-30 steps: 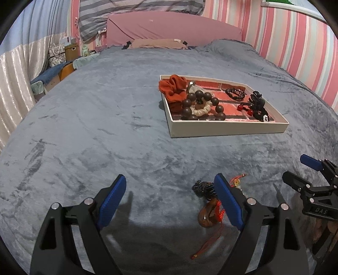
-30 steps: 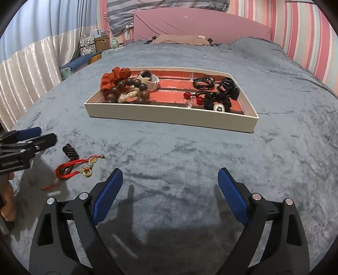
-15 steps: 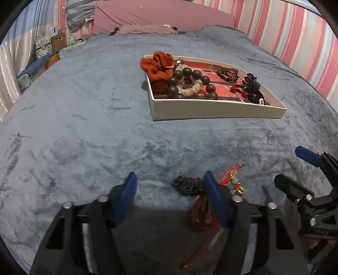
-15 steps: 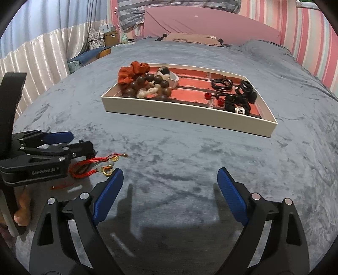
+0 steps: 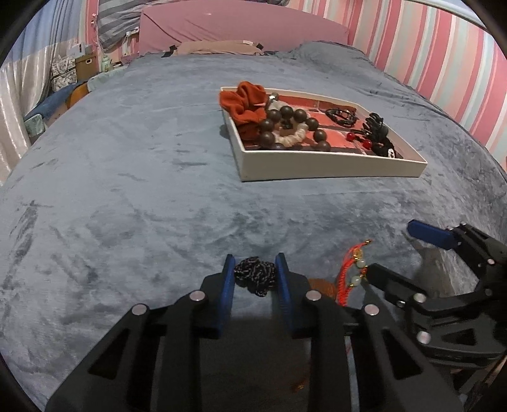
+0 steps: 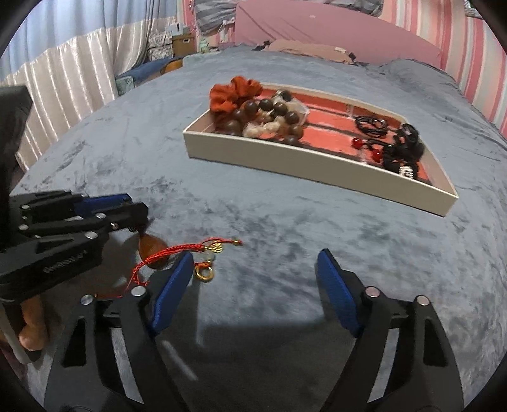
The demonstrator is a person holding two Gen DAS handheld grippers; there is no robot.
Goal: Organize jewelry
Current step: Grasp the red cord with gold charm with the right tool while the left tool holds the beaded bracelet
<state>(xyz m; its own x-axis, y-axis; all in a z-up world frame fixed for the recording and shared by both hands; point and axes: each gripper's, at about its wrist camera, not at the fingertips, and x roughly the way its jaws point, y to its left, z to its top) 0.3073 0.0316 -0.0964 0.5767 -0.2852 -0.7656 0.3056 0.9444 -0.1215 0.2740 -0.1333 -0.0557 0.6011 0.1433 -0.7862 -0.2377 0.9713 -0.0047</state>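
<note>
My left gripper (image 5: 255,269) is shut on a black braided cord bundle (image 5: 255,275) low on the grey bedspread; it also shows in the right wrist view (image 6: 139,212), where an amber pendant (image 6: 152,248) hangs under its tips. A red cord bracelet with jade and gold beads (image 5: 351,269) lies just right of it, and in the right wrist view (image 6: 190,250) it lies by my right gripper's left finger. My right gripper (image 6: 255,272) is open and empty above the bedspread. A white tray with a red lining (image 5: 329,168) sits farther back, holding an orange scrunchie (image 5: 245,103), a dark wooden bead bracelet (image 5: 291,126) and black hair ties (image 5: 374,126).
The grey velvet bedspread (image 5: 126,190) covers the whole work area. A pink headboard (image 5: 240,25) and pillows stand at the far end. Curtains and boxes stand at the left (image 6: 79,79). The striped wall runs along the right.
My left gripper has moved right over the black cord bundle and closed on it. My right gripper has moved left toward the red bracelet, still open.
</note>
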